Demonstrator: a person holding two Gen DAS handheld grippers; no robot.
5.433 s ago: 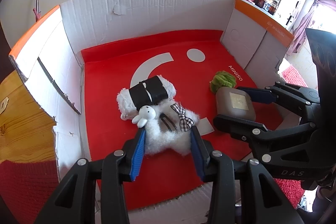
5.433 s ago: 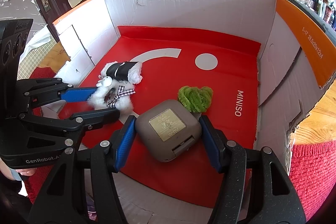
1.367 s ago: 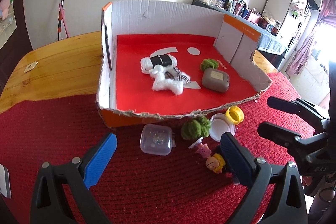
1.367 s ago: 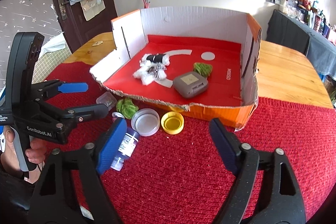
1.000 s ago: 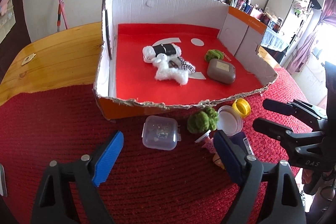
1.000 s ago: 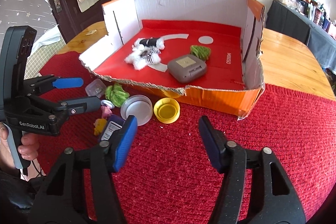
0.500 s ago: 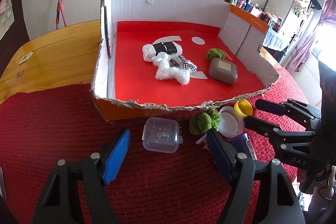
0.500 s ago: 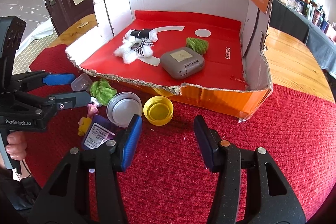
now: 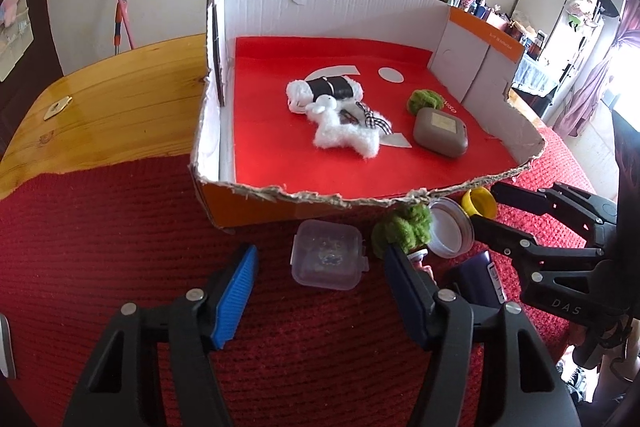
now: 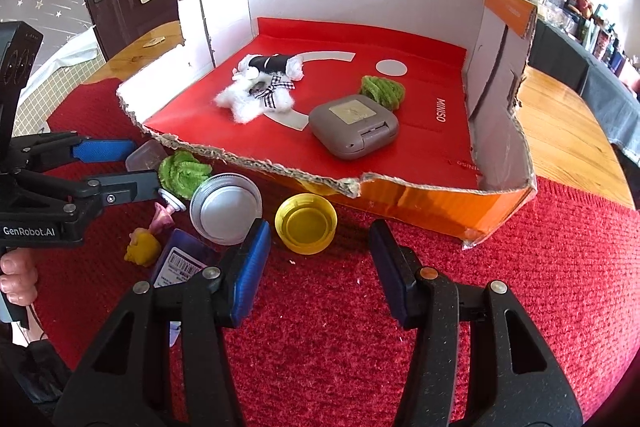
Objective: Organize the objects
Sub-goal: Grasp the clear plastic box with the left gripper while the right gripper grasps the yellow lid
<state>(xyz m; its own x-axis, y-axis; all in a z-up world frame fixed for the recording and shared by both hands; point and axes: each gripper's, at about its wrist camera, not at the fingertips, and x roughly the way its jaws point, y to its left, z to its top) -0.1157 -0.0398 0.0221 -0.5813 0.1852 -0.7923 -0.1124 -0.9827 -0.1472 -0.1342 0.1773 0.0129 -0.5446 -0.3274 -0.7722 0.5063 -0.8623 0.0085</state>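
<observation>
A torn cardboard box [image 9: 256,205] with a red floor is set on a red knitted mat [image 9: 100,247] over the wooden counter [image 9: 108,107]. Inside the box, a white plush toy [image 9: 344,135] with a checked bow, a black-banded white roll [image 9: 326,89], a green fuzzy ball [image 9: 425,100] and a grey case [image 9: 440,131] are seen lying apart from the walls.

The left gripper [image 9: 320,291] is held just short of a clear plastic box [image 9: 327,259] on the mat; its fingers [image 9: 236,291] have just been closing, yet nothing is gripped and the box lies beyond the tips.

The right gripper [image 10: 320,259] is held with its 2 fingers [image 10: 250,267] part open and empty (a yellow cap [image 10: 306,223] lies just ahead of them). Beside that cap, a grey lid [image 10: 226,209], a second green ball [image 10: 182,173], a purple labelled container [image 10: 182,263] and small pink and yellow figures [image 10: 148,243] are clustered before the box's front edge.
</observation>
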